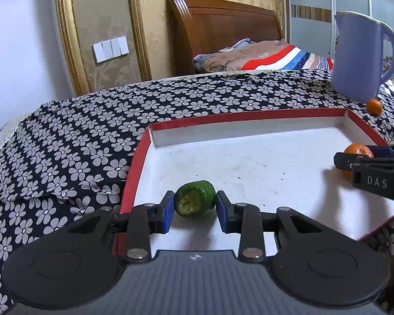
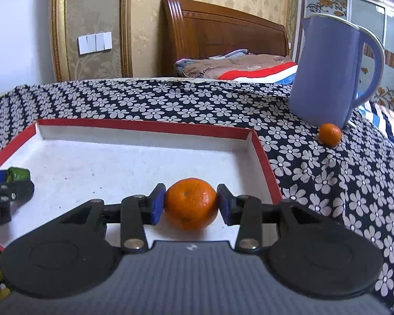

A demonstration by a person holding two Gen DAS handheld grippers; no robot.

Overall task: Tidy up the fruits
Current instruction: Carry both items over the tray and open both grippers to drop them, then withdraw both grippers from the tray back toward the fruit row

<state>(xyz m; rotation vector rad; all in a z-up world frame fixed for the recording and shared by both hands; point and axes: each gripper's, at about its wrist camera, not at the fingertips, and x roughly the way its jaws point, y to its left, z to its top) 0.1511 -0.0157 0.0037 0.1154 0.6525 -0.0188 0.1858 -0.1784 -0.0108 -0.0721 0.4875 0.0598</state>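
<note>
Inside the red-rimmed tray (image 2: 262, 155), each hand-held gripper clamps fruit: left (image 1: 195, 204) a green fruit (image 1: 194, 199), right (image 2: 191, 203) an orange (image 2: 191, 204).

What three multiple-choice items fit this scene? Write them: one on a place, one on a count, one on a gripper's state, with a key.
1. Where does the small orange lie?
A. On the floral cloth at the foot of the blue jug
B. Inside the jug
C. In the tray's far left corner

2. How many orange fruits show in the right wrist view?
A. One
B. Two
C. Four

3. How does the right gripper stand?
A. Wide open above the jug
B. Shut on the green fruit
C. Closed on the large orange over the red-rimmed tray

Key:
1 A: it rests on the cloth beside the jug's base, outside the tray.
2 B: one between the pads, one by the jug.
3 C: both blue pads touch the orange's sides; the green fruit sits between the left gripper's pads.
</note>
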